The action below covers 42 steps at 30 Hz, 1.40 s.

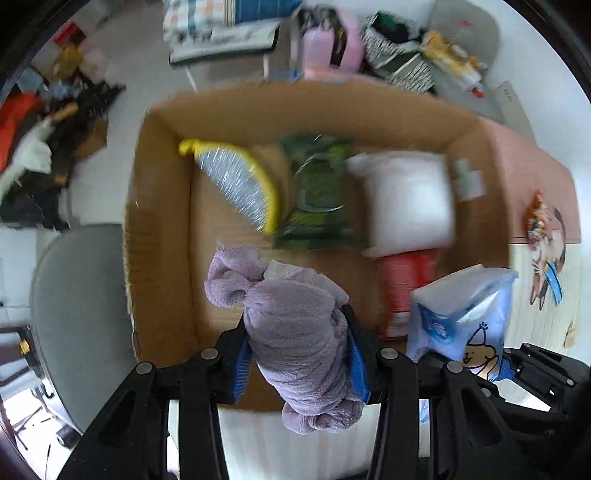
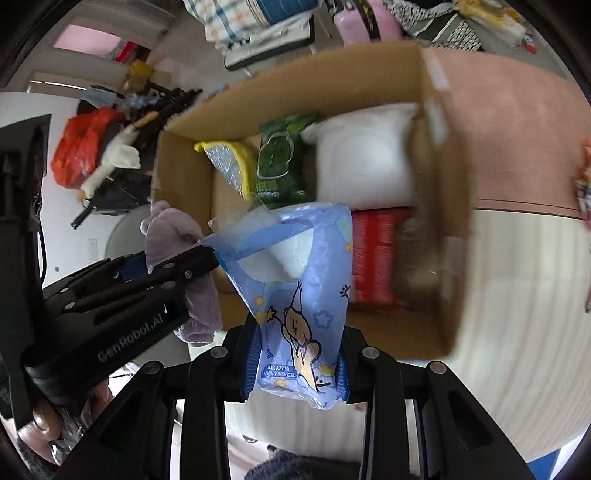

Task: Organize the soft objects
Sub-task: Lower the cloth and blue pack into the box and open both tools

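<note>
My left gripper is shut on a rolled lilac towel and holds it above the near edge of an open cardboard box. My right gripper is shut on a blue tissue pack with a cartoon bear, held over the box's near side; the pack also shows in the left wrist view. The left gripper and towel sit just left of the pack. Inside the box lie a yellow-rimmed bubble pouch, a green wipes pack, a white pillow-like pack and a red pack.
The box stands on a table with a pink-and-cream cover. A grey chair is to the left. Clutter lies on the floor beyond: an orange bag, a plush goose, folded bedding and pink items.
</note>
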Motion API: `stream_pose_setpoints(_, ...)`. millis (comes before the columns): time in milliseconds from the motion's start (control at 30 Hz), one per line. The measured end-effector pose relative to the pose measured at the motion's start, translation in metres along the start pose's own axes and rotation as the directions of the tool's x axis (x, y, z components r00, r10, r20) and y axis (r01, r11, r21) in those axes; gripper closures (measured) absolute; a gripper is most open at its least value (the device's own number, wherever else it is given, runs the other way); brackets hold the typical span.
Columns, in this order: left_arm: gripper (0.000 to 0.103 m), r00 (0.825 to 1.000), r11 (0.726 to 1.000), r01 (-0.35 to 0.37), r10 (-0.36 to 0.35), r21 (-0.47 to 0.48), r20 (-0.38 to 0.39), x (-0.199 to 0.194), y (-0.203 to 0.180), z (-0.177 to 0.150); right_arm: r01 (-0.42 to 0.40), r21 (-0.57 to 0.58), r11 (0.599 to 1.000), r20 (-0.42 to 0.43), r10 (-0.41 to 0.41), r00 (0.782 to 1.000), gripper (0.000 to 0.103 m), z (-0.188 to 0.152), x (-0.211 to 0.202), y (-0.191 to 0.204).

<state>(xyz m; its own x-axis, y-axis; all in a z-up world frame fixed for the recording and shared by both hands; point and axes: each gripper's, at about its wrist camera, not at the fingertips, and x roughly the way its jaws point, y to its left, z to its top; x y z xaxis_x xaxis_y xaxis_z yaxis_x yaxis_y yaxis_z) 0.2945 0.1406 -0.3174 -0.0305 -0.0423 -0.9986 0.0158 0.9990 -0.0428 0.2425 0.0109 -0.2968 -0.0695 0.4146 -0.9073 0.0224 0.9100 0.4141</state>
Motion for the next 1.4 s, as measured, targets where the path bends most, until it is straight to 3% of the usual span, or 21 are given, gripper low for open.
stream_pose_setpoints(133, 0.062, 0.995, 0.996, 0.059, -0.064, -0.061, -0.076, 0.034, 0.030, 0.015, 0.032, 0.023, 0.999, -0.043, -0.031, 0.999, 0.068, 0.020, 0.043, 0.006)
stream_pose_setpoints(400, 0.060, 0.978, 0.992, 0.111, -0.121, -0.067, -0.170, 0.067, 0.039, 0.028, 0.094, 0.047, 0.994, -0.097, -0.089, 0.991, 0.065, 0.046, 0.098, 0.011)
stream_pose_setpoints(500, 0.060, 0.965, 0.987, 0.132, -0.150, -0.095, -0.213, 0.077, 0.044, 0.025, 0.103, 0.047, 0.994, -0.129, -0.096, 0.987, 0.045, 0.047, 0.108, 0.009)
stream_pose_setpoints(567, 0.054, 0.963, 0.984, 0.144, -0.164, -0.106, -0.213, 0.077, 0.047, 0.021, 0.109, 0.045, 0.993, -0.137, -0.102, 0.985, 0.019, 0.047, 0.114, 0.009)
stream_pose_setpoints(600, 0.045, 0.965, 0.984, 0.143, -0.162, -0.104, -0.207, 0.076, 0.048, 0.018, 0.127, 0.034, 0.991, -0.135, -0.121, 0.983, 0.018, 0.046, 0.113, 0.011)
stream_pose_setpoints(667, 0.041, 0.969, 0.984, 0.144, -0.161, -0.101, -0.187, 0.070, 0.049, 0.014, 0.156, 0.021, 0.988, -0.115, -0.153, 0.982, 0.019, 0.044, 0.109, 0.013)
stream_pose_setpoints(700, 0.033, 0.970, 0.985, 0.145, -0.161, -0.097, -0.180, 0.066, 0.048, 0.014, 0.161, 0.023, 0.987, -0.115, -0.158, 0.981, 0.019, 0.043, 0.108, 0.013)
stream_pose_setpoints(833, 0.028, 0.988, 0.993, 0.103, -0.109, -0.056, -0.109, 0.038, 0.045, -0.004, 0.214, 0.003, 0.977, -0.080, -0.213, 0.974, 0.016, 0.037, 0.093, 0.014)
stream_pose_setpoints(900, 0.017, 0.992, 0.994, 0.099, -0.102, -0.051, -0.074, 0.022, 0.041, -0.011, 0.223, -0.001, 0.975, -0.066, -0.223, 0.973, 0.010, 0.033, 0.085, 0.014)
stream_pose_setpoints(1100, 0.016, 0.996, 0.996, 0.082, -0.081, -0.042, 0.029, -0.020, 0.032, -0.036, 0.267, -0.035, 0.963, 0.005, -0.267, 0.964, 0.009, 0.015, 0.047, 0.021)
stream_pose_setpoints(1200, 0.003, 0.996, 0.998, 0.057, -0.054, -0.035, 0.069, -0.037, 0.036, -0.043, 0.288, -0.053, 0.956, 0.045, -0.286, 0.957, 0.008, 0.006, 0.029, 0.029)
stream_pose_setpoints(1267, 0.002, 0.994, 0.999, 0.029, -0.026, -0.030, 0.103, -0.049, 0.036, -0.048, 0.312, -0.069, 0.948, 0.079, -0.306, 0.949, 0.000, -0.004, 0.010, 0.033)
stream_pose_setpoints(1400, 0.002, 0.985, 1.000, -0.018, 0.021, -0.017, 0.172, -0.070, 0.031, -0.064, 0.356, -0.091, 0.930, 0.144, -0.342, 0.929, 0.000, -0.023, -0.018, 0.043)
